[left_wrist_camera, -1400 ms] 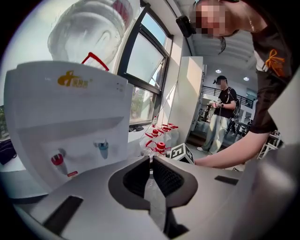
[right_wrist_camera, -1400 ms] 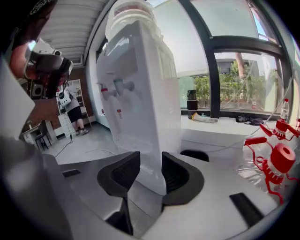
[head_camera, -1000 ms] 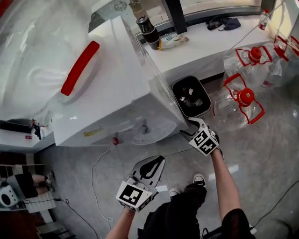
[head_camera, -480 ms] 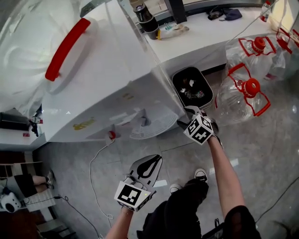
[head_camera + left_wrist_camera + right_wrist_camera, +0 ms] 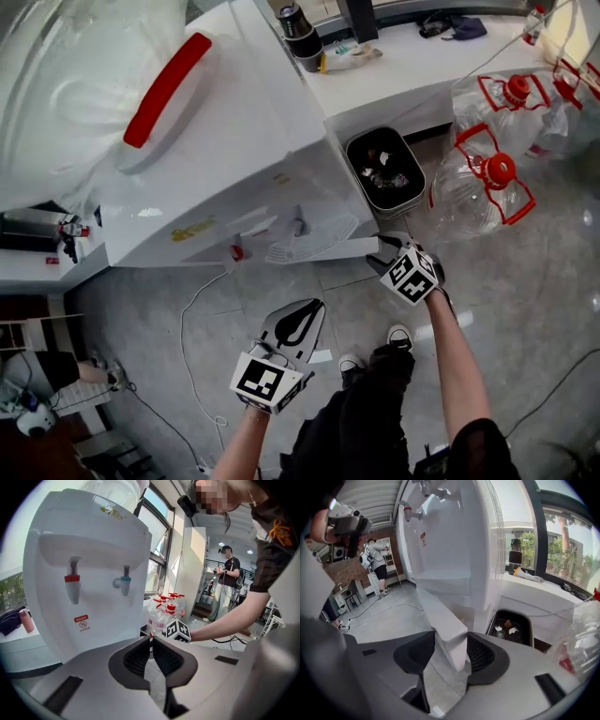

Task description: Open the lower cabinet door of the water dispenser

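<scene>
- A dark bin (image 5: 419, 187) with scraps inside stands just to the right of the white water dispenser (image 5: 234, 159).
- Clear jugs (image 5: 483, 187) with red caps lie further right, on the grey floor.
- A white counter (image 5: 412, 75) runs along the upper right of the head view.
- A thin white cable (image 5: 190, 328) trails over the floor at the lower left.
- In the left gripper view, a red tap (image 5: 71, 579) and a blue tap (image 5: 125, 579) stick out of the dispenser's front. Another person (image 5: 227, 588) stands far behind.
- The lower cabinet door (image 5: 337, 249) is low on the dispenser's front, under the round drip tray (image 5: 309, 251), and it is swung out.
- From above, its top edge is a long white strip running left to right.
- Its free end points right, toward the bin.
- In the right gripper view the door (image 5: 445, 620) stands upright, with its edge toward the camera.
- The right gripper (image 5: 389, 251) pinches the door's free end. Its jaws have just been closing, with the door between them.
- The left gripper (image 5: 305, 314) hangs lower in the middle, apart from the door. Its jaws are pressed almost together and hold nothing.
</scene>
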Motion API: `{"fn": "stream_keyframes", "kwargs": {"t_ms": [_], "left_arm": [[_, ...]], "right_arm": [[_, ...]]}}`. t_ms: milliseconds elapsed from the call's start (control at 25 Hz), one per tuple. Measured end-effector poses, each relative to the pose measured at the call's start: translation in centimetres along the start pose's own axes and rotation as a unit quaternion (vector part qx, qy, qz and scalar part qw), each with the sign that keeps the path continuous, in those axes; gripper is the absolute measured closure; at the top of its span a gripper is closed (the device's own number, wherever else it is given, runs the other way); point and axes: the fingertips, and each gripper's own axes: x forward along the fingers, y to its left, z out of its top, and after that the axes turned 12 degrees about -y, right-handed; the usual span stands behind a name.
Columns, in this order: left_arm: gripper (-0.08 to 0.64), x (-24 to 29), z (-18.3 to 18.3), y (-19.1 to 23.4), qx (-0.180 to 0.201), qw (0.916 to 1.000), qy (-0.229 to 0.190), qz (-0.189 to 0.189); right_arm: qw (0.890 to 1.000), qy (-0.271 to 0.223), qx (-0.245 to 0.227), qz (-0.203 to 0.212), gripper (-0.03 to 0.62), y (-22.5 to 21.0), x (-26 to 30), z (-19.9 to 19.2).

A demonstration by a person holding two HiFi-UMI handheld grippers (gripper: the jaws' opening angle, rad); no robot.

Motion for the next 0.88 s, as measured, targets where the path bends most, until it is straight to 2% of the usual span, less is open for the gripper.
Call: {"fn": "stream_keyframes", "kwargs": {"t_ms": [240, 440, 720, 880], "left_arm": [[0.54, -1.3, 1.5, -1.9, 0.0, 1.0, -0.003, -0.008], [0.54, -3.4, 1.2, -2.3, -0.009, 0.9999, -0.004, 0.013], [0.54, -7.9, 0.1, -2.7, -0.02, 0.9993, -0.005, 0.03], [0.54, -10.9, -0.7, -1.7, -0.021, 0.9981, -0.008, 0.057]], "right_arm": [[0.999, 0.027, 0.018, 0.022, 0.376, 5.2, -2.3, -1.8], [0.998, 0.038, 0.025, 0.046, 0.405, 10.4, -3.3, -3.1], [0.992, 0.049, 0.033, 0.115, 0.408, 20.7, -2.8, -3.5], [0.986, 0.05, 0.028, 0.156, 0.416, 26.0, -1.4, -3.1]]}}
